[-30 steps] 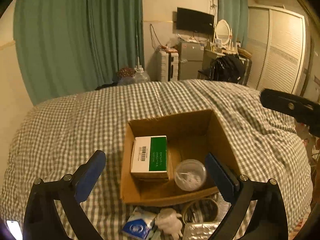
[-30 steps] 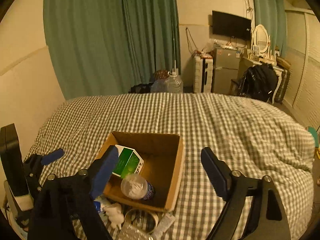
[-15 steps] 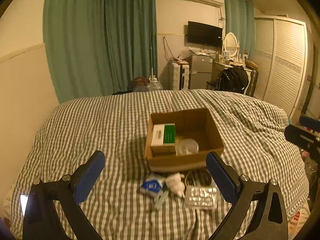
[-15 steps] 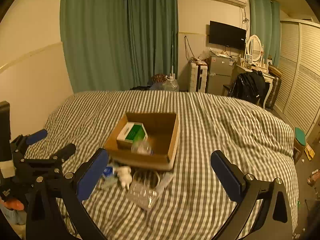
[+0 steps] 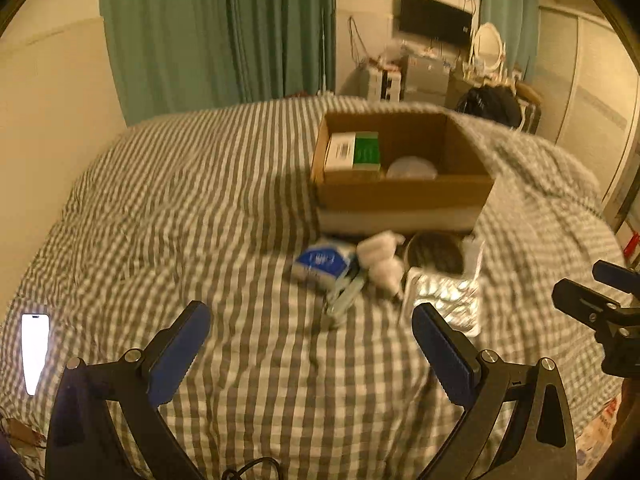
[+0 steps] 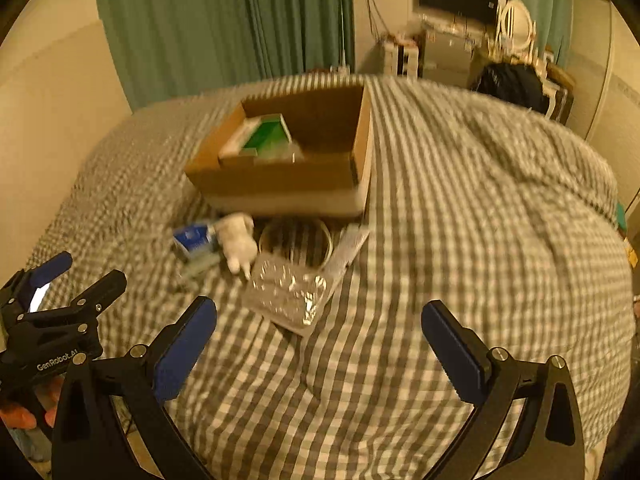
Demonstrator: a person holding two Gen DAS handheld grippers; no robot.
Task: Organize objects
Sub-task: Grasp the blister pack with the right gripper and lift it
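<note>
Both tongs farther from box.

Open cardboard box on checked bedspread, green-and-white carton and clear round lid inside, blue packet, white toy, blister pack just before box

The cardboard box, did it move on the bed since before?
Cannot tell. The cardboard box looks smaller and farther off than a second ago, but both cameras pulled back. The blue packet and blister pack sit just in front of it, as before.
</note>
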